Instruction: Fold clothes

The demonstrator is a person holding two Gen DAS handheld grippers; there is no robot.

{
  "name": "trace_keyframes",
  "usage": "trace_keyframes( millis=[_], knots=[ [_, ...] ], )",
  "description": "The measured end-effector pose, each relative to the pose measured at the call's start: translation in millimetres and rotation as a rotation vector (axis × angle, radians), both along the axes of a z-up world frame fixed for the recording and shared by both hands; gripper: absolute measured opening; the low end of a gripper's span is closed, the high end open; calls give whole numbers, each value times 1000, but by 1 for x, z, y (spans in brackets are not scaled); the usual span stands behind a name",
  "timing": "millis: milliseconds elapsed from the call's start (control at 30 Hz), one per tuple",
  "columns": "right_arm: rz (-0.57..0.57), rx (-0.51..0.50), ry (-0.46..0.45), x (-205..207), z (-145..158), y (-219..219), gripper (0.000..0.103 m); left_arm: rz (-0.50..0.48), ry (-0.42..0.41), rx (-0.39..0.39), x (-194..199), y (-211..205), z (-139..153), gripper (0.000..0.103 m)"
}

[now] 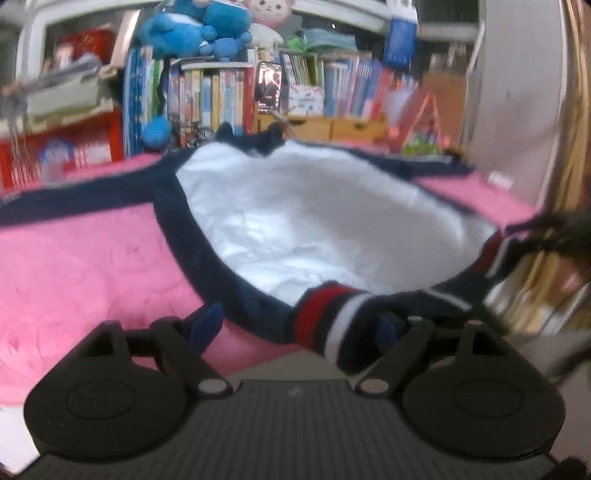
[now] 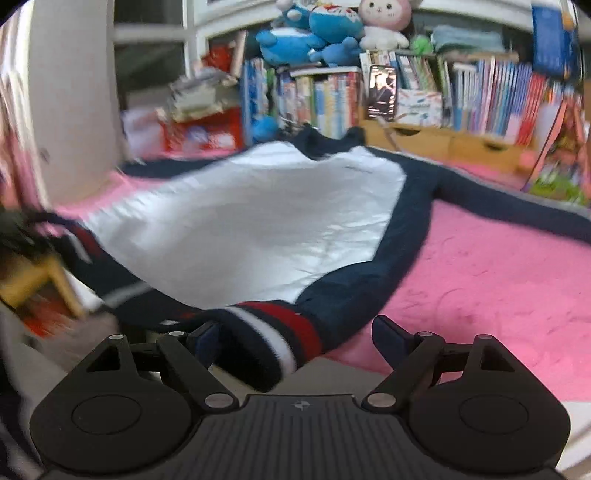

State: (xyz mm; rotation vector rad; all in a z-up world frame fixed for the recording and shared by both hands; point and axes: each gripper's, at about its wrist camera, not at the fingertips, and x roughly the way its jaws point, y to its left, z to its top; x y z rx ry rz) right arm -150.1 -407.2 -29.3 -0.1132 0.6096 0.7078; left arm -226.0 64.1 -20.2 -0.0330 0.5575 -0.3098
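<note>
A jacket (image 1: pixel 314 229) with a white body and navy sleeves and trim lies spread on a pink blanket (image 1: pixel 92 266). Its near corner with the red, white and navy striped hem (image 1: pixel 325 317) hangs over the blanket's edge between the jaws of my left gripper (image 1: pixel 295 328), which stands open; the cloth covers part of the right fingertip. In the right wrist view the same jacket (image 2: pixel 258 221) lies ahead, and its other striped hem (image 2: pixel 280 325) corner sits between the jaws of my right gripper (image 2: pixel 299 339), close to the left finger. That gripper is open too.
Behind the blanket (image 2: pixel 498 277) stands a crowded bookshelf (image 1: pixel 221 96) with blue and pink plush toys (image 1: pixel 192 29) on top and wooden drawers (image 1: pixel 351 127) below. A pale wall panel (image 1: pixel 509 110) stands at the right. A dark blurred shape (image 1: pixel 554 236) is at the jacket's right edge.
</note>
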Motion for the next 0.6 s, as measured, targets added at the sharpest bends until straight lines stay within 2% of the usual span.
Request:
trace_keyframes(
  millis=[67,167,267,300,333,400,467,600],
  knots=[
    [24,65,53,2,7,-15,86,9,3,-30,-10,18,-1,88],
    [-55,116,68,2,20,-42,88,102,-24,-57,-26,40,5,88],
    [-184,160,15,2,37,-56,92,242,-101,-204,-40,69,15,88],
    [-200,155,-25,4,38,-46,92,309,-120,-255,-39,77,18,88],
    [-215,149,-66,5,39,-35,93,368,-144,-246,-35,75,22,88],
    [-243,137,-147,8,41,-12,94,454,-214,-147,-23,54,29,87],
    [-257,123,-244,12,38,23,94,467,-280,-99,5,16,25,85],
    [-225,99,-407,19,15,113,93,400,-326,-144,64,-49,4,82]
  ],
)
